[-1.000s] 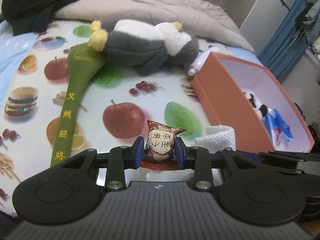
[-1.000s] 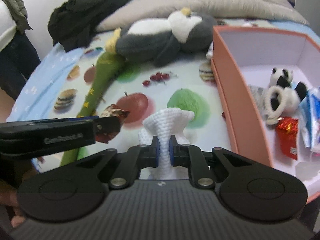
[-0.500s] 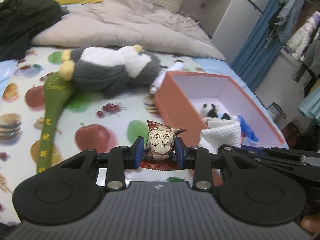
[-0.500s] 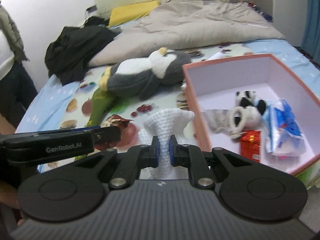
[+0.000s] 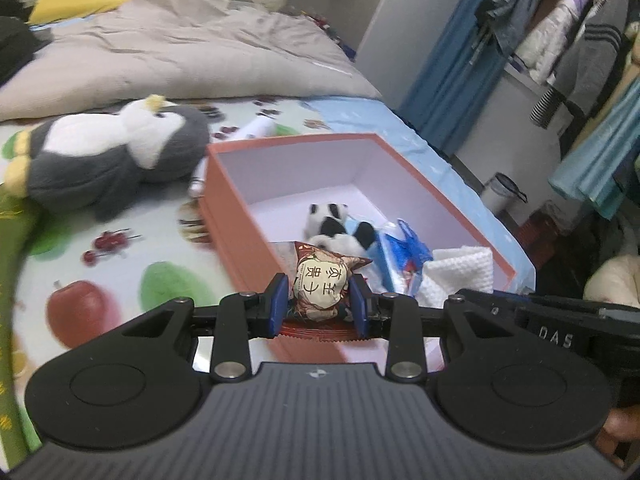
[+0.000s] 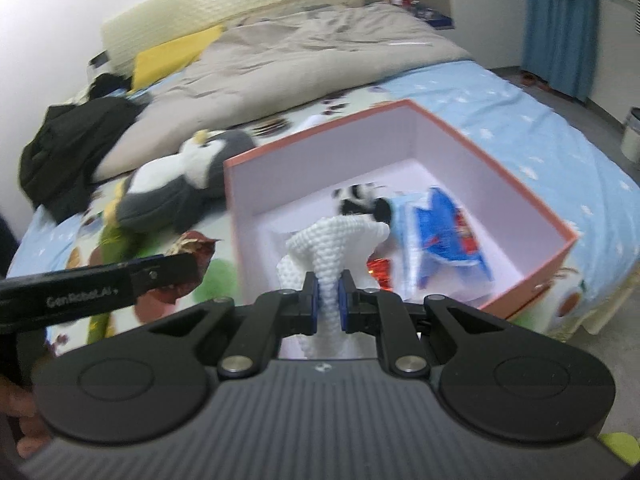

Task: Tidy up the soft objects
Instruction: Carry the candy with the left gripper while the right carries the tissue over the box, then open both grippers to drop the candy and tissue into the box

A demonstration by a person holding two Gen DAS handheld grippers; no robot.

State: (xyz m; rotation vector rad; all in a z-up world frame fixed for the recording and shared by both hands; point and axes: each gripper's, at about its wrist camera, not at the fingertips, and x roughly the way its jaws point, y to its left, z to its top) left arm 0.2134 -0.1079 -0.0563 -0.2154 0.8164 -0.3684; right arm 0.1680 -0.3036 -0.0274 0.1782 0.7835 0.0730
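The left gripper (image 5: 319, 306) is holding a small snack packet (image 5: 320, 286) over the near edge of the orange box (image 5: 236, 216) on the bed. The right gripper (image 6: 328, 302) is pinching a white knitted piece (image 6: 336, 248) above the box's inside.

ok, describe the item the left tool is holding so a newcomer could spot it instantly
Start at the orange box on the fruit-print bedsheet. At its near corner the left tool grips a small puffy snack packet. Unlike the white knitted cloth beside it, it is glossy brown-red with printed characters on a pale round patch.
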